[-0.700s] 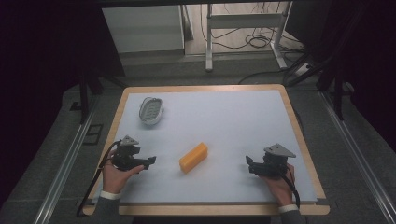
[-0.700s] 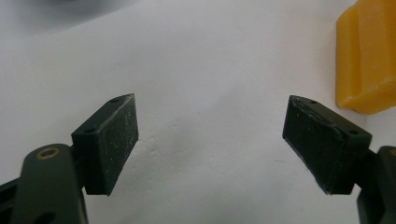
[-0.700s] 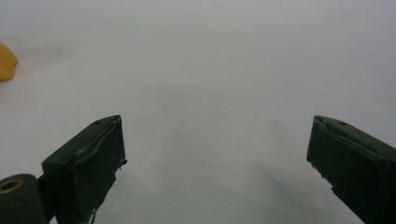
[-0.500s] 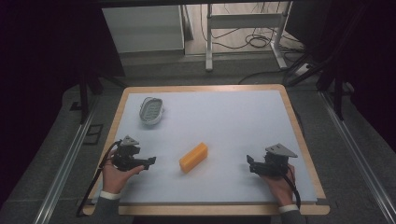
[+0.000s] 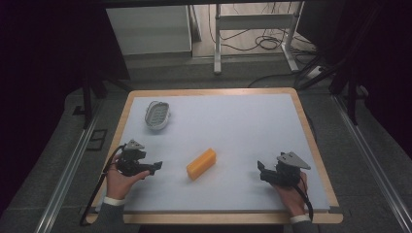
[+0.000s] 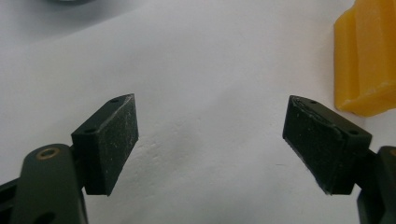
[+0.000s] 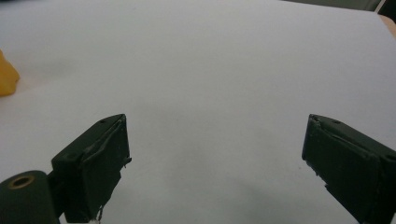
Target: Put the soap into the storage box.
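An orange block (image 5: 201, 163) lies near the middle front of the white table mat (image 5: 233, 126). My left gripper (image 5: 156, 166) rests low at the front left, pointing right toward the block, with its jaws wide open and nothing between them. Its own view has the block (image 6: 366, 60) at the upper right, beyond the left gripper (image 6: 210, 140). My right gripper (image 5: 261, 171) sits at the front right, pointing left, and is open too. Between the jaws of the right gripper (image 7: 215, 158) lies only bare mat, with an edge of the block (image 7: 7, 74) at far left.
A small white oval dish (image 5: 158, 114) stands at the back left of the mat. The wooden table rim (image 5: 316, 145) frames the mat. A metal stand (image 5: 252, 29) and cables lie on the floor beyond the table.
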A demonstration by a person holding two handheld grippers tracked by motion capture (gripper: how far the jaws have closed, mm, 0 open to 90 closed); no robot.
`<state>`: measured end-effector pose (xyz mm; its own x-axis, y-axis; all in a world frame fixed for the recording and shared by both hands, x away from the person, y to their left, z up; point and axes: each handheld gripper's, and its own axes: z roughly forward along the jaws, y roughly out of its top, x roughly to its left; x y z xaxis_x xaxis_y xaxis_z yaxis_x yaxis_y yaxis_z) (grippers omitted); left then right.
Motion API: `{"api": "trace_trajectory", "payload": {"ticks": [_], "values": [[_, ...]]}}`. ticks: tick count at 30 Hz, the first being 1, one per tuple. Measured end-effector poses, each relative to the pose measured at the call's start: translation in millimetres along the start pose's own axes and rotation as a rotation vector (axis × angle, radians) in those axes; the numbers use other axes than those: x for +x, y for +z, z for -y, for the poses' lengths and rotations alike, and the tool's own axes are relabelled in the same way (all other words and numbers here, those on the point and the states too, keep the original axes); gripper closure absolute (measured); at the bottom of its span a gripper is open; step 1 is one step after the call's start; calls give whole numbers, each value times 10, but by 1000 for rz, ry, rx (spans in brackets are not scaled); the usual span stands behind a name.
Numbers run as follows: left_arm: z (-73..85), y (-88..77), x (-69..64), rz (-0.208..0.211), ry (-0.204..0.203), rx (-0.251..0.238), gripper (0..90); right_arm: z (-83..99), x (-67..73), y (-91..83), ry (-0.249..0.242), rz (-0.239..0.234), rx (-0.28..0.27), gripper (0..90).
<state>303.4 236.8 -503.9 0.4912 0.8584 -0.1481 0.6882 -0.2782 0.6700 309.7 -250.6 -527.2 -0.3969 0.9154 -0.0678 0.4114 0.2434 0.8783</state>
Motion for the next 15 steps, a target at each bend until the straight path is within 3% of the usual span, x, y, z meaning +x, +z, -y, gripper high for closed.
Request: {"api": "trace_trajectory", "payload": {"ticks": [4, 8, 15], "values": [[-2, -19, -1, 9, -4, -7, 194, 3, -5, -8, 6, 0, -8, 79], [-7, -51, -8, -15, -9, -13, 200, 3, -1, -9, 5, 0, -8, 79], [-68, -137, -63, -15, 14, -28, 202, 3, -11, -5, 10, -8, -5, 79]]}}
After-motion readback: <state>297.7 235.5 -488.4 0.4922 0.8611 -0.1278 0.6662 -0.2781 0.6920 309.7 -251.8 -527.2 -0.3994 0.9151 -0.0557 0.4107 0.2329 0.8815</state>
